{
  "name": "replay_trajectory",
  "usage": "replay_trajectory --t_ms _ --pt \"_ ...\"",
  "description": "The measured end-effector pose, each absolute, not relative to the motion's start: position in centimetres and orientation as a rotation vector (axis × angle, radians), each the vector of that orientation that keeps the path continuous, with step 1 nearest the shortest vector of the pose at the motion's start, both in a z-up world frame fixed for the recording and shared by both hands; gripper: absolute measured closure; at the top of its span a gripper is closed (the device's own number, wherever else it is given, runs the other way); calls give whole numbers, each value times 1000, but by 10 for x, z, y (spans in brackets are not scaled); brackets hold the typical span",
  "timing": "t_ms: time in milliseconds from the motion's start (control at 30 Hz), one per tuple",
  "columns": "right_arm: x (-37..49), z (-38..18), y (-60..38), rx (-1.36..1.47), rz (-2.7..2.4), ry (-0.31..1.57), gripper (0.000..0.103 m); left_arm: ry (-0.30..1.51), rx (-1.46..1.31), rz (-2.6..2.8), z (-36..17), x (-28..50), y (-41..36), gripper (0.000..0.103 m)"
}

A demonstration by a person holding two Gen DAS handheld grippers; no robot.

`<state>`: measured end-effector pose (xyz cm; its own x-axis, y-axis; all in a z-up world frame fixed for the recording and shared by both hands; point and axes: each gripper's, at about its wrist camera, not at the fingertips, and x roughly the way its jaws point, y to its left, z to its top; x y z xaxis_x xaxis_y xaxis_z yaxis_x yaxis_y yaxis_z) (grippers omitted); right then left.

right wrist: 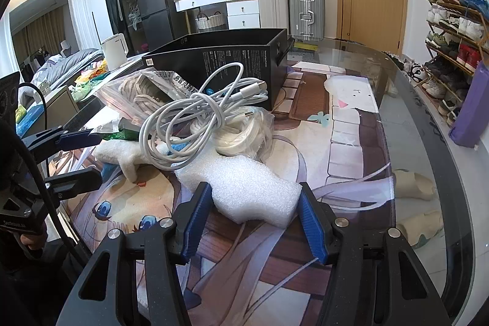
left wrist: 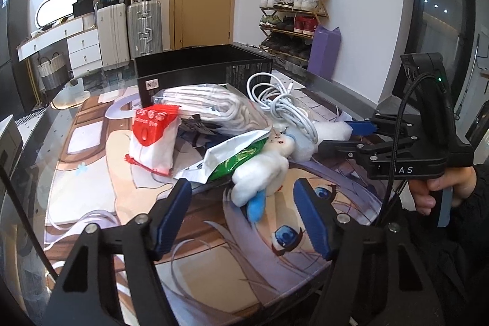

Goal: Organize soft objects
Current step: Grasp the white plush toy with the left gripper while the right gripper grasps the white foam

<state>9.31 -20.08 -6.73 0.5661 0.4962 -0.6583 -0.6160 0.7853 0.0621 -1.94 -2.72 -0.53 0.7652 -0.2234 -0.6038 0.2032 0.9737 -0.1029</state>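
Note:
A pile of soft things lies on the printed desk mat. A white plush toy with a blue part lies just ahead of my open left gripper, between its fingertips but not gripped. A white foam piece lies between the open jaws of my right gripper, touching the right pad; it also shows in the left wrist view. A coiled white cable rests on the pile. A red and white packet, a green and white packet and a bag of white rope lie behind.
An open black box stands behind the pile. The glass table edge curves on the right. A white kettle stands at the far left. Suitcases, a shoe rack and a purple bag stand beyond the table.

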Motion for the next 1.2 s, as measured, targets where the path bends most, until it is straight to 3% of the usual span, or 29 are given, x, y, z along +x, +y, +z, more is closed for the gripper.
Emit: replay_trajectory --t_ms 633,800,1200 --pt "93 -67 -202 -183 663 712 45 730 -29 -241 -18 13 -43 34" --pt "93 -67 -200 -183 668 709 47 753 -22 -255 -22 18 -46 68" --pt "85 -60 -210 -173 668 674 50 696 -28 -314 -10 -6 -42 74"
